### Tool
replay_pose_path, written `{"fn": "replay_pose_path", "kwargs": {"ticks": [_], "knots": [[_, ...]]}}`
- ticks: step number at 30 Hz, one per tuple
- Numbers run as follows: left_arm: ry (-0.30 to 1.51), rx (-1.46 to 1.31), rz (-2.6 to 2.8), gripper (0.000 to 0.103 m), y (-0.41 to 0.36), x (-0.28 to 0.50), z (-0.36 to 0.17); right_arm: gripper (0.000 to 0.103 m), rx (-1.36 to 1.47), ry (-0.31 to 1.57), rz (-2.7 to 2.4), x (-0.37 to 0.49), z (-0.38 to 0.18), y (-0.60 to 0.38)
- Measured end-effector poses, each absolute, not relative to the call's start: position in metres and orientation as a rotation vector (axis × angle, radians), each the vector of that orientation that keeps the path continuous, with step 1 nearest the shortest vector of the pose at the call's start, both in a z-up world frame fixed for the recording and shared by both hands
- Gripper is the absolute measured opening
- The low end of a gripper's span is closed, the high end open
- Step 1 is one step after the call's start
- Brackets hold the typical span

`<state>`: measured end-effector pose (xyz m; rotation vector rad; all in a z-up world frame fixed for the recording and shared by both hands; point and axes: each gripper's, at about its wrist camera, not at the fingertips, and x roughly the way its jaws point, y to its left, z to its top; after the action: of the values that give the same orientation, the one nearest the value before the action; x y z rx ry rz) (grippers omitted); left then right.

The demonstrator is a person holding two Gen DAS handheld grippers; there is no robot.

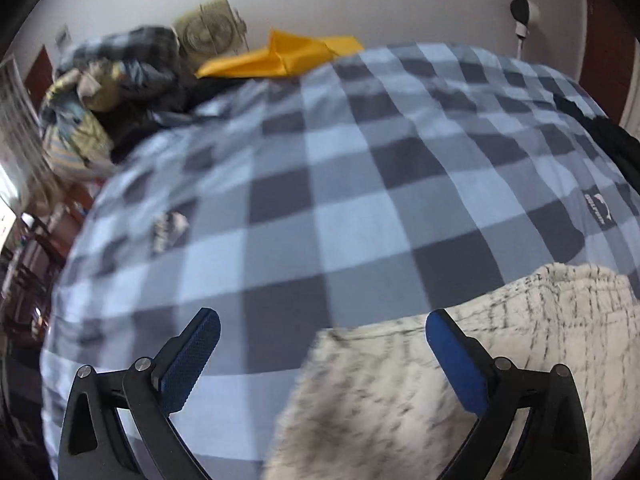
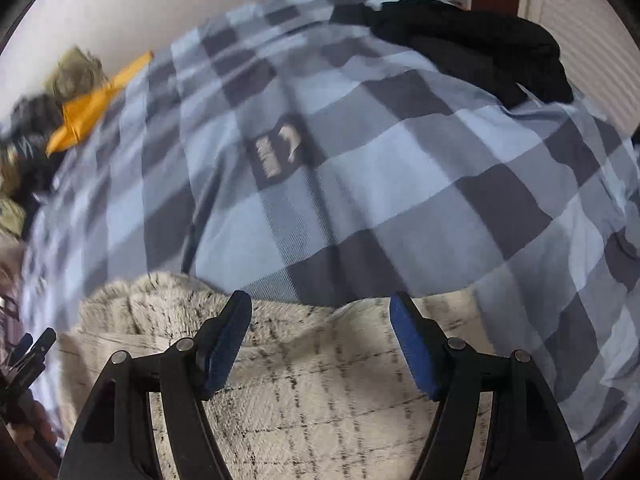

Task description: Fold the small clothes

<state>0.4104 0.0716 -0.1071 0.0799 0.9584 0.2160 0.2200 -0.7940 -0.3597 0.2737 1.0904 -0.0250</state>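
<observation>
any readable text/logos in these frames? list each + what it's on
Logo patch on the checked bedcover: animal figure beside one short word, too blurred to read.
Same patch design, left wrist view: too small to read.
Another patch: blurred, unreadable.
Nothing else carries text.

Two claws are showing, the left claw [image 1: 322, 354] and the right claw [image 2: 320, 338], each spreading two blue-padded fingers. One cream garment with thin dark grid lines [image 2: 320, 392] is lying on one bed under one blue-and-grey checked cover [image 1: 360, 184]. Two white logo prints are sitting on that cover, one at [image 1: 596, 210] and one at [image 1: 170, 230]. One folded yellow cloth [image 1: 288, 58], one black garment [image 2: 480, 48], one heap of mixed clothes [image 1: 100, 92] and one fan [image 1: 208, 30] are rounding out the count.
</observation>
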Motion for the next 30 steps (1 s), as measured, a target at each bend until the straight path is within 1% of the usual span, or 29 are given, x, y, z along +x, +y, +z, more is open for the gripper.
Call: {"fn": "replay_pose_path", "kwargs": {"ticks": [3,6,7,10,12,13,14,15,16,17,19,20,21,23,26,28,30], "knots": [[0.972,0.083,0.178,0.103,0.092,0.378,-0.093,0.069,0.328,1.138,0.02,0.202,-0.351,-0.807],[1.006,0.088,0.163,0.103,0.11,0.327,-0.079,0.069,0.365,1.173,0.091,0.184,-0.338,-0.822],[1.014,0.118,0.179,0.103,0.115,0.304,-0.074,0.069,0.365,1.178,0.102,0.168,-0.325,-0.831],[1.022,0.215,0.242,0.103,0.12,0.243,-0.054,0.069,0.333,1.164,0.059,0.141,-0.274,-0.853],[1.014,0.225,0.255,0.103,0.122,0.214,-0.039,0.069,0.32,1.14,0.041,0.133,-0.24,-0.861],[1.014,0.205,0.25,0.103,0.124,0.194,-0.028,0.069,0.334,1.111,0.054,0.117,-0.207,-0.87],[1.017,0.154,0.227,0.103,0.127,0.176,-0.018,0.069,0.336,1.1,0.056,0.108,-0.187,-0.874],[1.024,0.083,0.198,0.103,0.132,0.163,-0.01,0.069,0.333,1.088,0.054,0.095,-0.164,-0.879],[1.041,0.003,0.17,0.103,0.137,0.151,-0.005,0.069,0.322,1.059,0.046,0.073,-0.127,-0.885],[1.058,-0.071,0.152,0.103,0.142,0.143,-0.002,0.069,0.312,1.041,0.039,0.063,-0.107,-0.886],[1.079,-0.158,0.136,0.103,0.149,0.128,0.0,0.081,0.291,1.0,0.039,0.03,-0.056,-0.888],[1.073,-0.173,0.14,0.103,0.149,0.122,-0.002,0.091,0.283,0.986,0.037,0.019,-0.042,-0.886],[1.055,-0.184,0.157,0.103,0.151,0.114,-0.006,0.094,0.269,0.973,0.022,0.004,-0.026,-0.886],[1.041,-0.153,0.183,0.103,0.151,0.108,-0.015,0.095,0.209,0.936,-0.085,-0.038,0.005,-0.88],[1.073,-0.057,0.186,0.103,0.147,0.106,-0.037,0.102,0.103,0.893,-0.112,-0.069,0.005,-0.853],[1.141,0.015,0.203,0.103,0.146,0.111,-0.055,0.102,-0.009,0.948,-0.083,-0.08,-0.02,-0.83],[1.174,0.052,0.214,0.103,0.146,0.115,-0.066,0.102,-0.062,1.032,-0.059,-0.079,-0.061,-0.811]]}}
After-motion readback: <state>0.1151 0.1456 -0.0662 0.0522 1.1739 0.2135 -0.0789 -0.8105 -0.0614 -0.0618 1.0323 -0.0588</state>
